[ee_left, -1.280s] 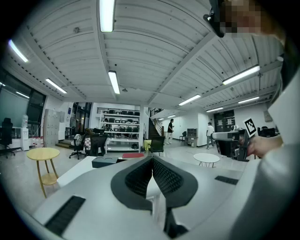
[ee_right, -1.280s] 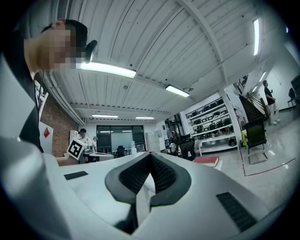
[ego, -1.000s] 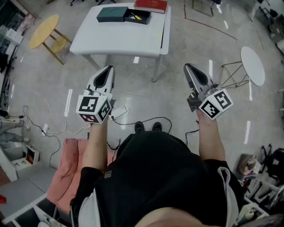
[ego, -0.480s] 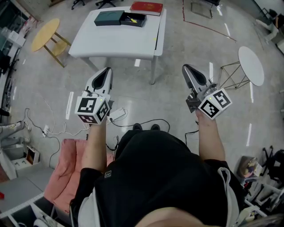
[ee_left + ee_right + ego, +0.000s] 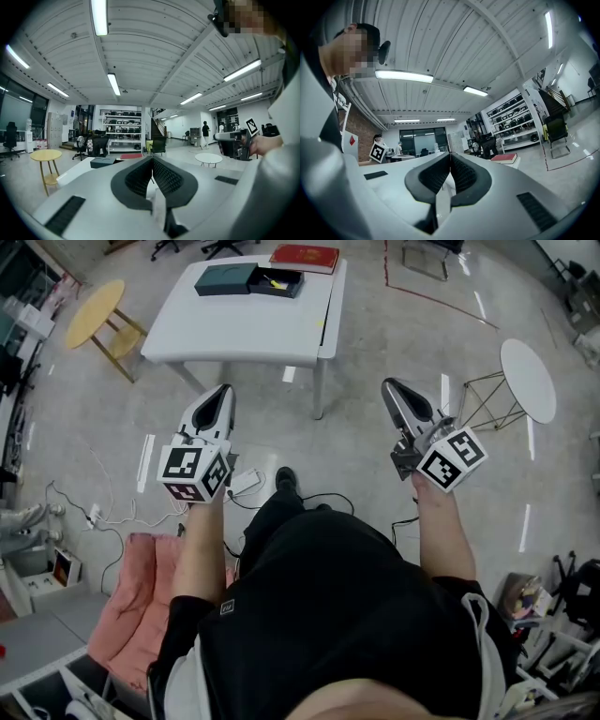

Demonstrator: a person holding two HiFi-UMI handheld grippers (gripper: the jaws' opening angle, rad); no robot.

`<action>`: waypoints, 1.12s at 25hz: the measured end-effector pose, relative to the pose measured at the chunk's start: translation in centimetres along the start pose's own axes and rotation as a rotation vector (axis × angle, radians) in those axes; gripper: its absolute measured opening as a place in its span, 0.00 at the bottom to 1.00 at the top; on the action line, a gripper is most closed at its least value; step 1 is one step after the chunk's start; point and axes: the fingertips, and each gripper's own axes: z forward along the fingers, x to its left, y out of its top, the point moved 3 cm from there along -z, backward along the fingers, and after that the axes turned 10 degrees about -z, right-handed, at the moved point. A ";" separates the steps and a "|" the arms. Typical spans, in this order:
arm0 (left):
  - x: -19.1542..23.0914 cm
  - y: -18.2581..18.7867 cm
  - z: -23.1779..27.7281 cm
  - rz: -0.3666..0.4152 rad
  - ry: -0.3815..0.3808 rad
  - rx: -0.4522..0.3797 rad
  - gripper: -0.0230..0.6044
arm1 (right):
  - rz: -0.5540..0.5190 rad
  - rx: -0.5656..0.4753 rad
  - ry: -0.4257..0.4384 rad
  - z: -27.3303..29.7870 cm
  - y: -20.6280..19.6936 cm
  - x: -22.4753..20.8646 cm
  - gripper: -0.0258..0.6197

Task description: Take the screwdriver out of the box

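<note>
On the white table [image 5: 244,329] ahead lies an open dark box [image 5: 278,283] with a yellow-handled screwdriver [image 5: 275,280] inside it. Its teal lid [image 5: 223,279] rests to the left and a red book [image 5: 305,257] behind. My left gripper [image 5: 225,388] and right gripper [image 5: 386,383] are held out level over the floor, well short of the table, both shut and empty. In the left gripper view the shut left gripper [image 5: 151,158] points at the teal lid [image 5: 103,162]. The right gripper [image 5: 450,154] aims left of the red book [image 5: 504,158].
A yellow round stool [image 5: 94,306] stands left of the table and a white round side table [image 5: 528,381] to the right. Cables and a power strip [image 5: 248,482] lie on the floor by my feet. A pink cloth [image 5: 131,596] is at my lower left.
The table and box have slid slightly left in the head view as I walk; one foot has stepped forward. Both grippers stay shut and held the same way.
</note>
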 end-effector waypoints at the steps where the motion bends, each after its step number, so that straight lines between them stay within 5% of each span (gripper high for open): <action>1: 0.0 0.0 0.3 0.000 0.000 -0.001 0.06 | 0.002 0.001 -0.001 0.0 0.0 -0.3 0.09; 12: 4.6 0.2 6.1 -0.028 -0.014 0.010 0.06 | 0.029 0.045 -0.001 6.0 -1.4 -3.7 0.09; 28: 21.1 3.2 14.1 -0.044 -0.037 0.034 0.06 | 0.037 0.093 -0.022 25.3 -3.2 -6.2 0.09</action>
